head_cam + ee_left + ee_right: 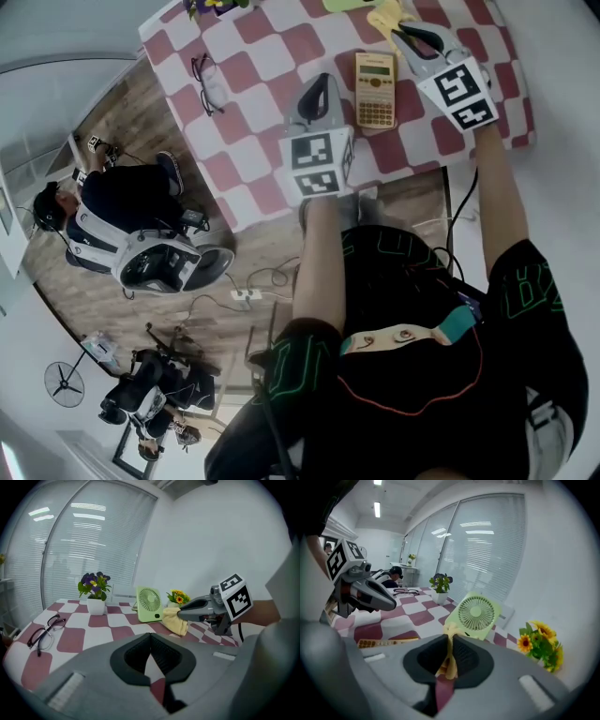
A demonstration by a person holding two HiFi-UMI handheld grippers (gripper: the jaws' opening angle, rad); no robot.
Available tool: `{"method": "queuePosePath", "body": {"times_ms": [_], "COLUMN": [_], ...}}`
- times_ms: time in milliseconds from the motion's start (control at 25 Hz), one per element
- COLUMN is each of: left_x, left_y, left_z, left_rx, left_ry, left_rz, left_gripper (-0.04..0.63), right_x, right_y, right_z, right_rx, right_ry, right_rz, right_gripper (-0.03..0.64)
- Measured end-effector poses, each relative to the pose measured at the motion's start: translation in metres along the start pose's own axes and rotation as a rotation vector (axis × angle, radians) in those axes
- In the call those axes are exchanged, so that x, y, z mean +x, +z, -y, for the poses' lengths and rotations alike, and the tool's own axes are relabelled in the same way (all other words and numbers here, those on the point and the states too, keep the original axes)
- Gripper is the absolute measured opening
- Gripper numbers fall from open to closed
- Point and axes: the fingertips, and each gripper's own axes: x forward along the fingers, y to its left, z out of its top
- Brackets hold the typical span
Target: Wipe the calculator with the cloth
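The gold calculator (375, 89) lies flat on the checked table (262, 56), and its edge shows low in the right gripper view (386, 642). My right gripper (405, 33) (449, 641) is just beyond the calculator's far right corner, shut on the yellow cloth (386, 17) (451, 660). From the left gripper view that cloth (176, 621) hangs from the right gripper's tips (180, 612) above the table. My left gripper (319, 86) (150, 639) hovers left of the calculator, shut with nothing between its jaws.
Black glasses (208, 82) (44, 632) lie at the table's left. A green desk fan (149, 604) (476, 613), a potted purple plant (95, 592) and sunflowers (539, 648) line the far edge. A person (122, 206) sits on the floor beyond the table's left.
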Motion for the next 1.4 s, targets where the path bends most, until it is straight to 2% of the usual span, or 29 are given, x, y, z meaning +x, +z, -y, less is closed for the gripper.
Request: {"method": "queuePosePath", "body": {"times_ms": [160,320,400,560,1400], "left_x": [0.001,0.004,0.005,0.004,-0.016], "left_y": [0.0,-0.001,-0.002,-0.005,-0.014], "left_z": [-0.005,-0.009,-0.012,-0.014,0.002], "left_rx": [-0.006,-0.016,-0.018,-0.024,-0.042], "left_ry": [-0.002,-0.004,-0.003,-0.004,-0.004], "left_rz": [-0.008,-0.012,-0.013,-0.017,-0.003], "left_gripper": [0.011,0.011,0.011,0.011,0.009], "right_x": [0.018,0.039,0.047,0.048,0.015], "right_y": [0.0,-0.006,-0.011,-0.018,-0.026], "right_z": [-0.003,-0.022,-0.034,-0.054,-0.078], "right_rx": [-0.122,-0.235,-0.256,-0.222,-0.186], "right_ry": [0.028,0.104,0.146,0.199,0.21], "right_rz": [-0.053,-0.114,-0.135,-0.13,-0.123], "right_gripper": [0.035,0.035,0.035,0.035,0.034]}}
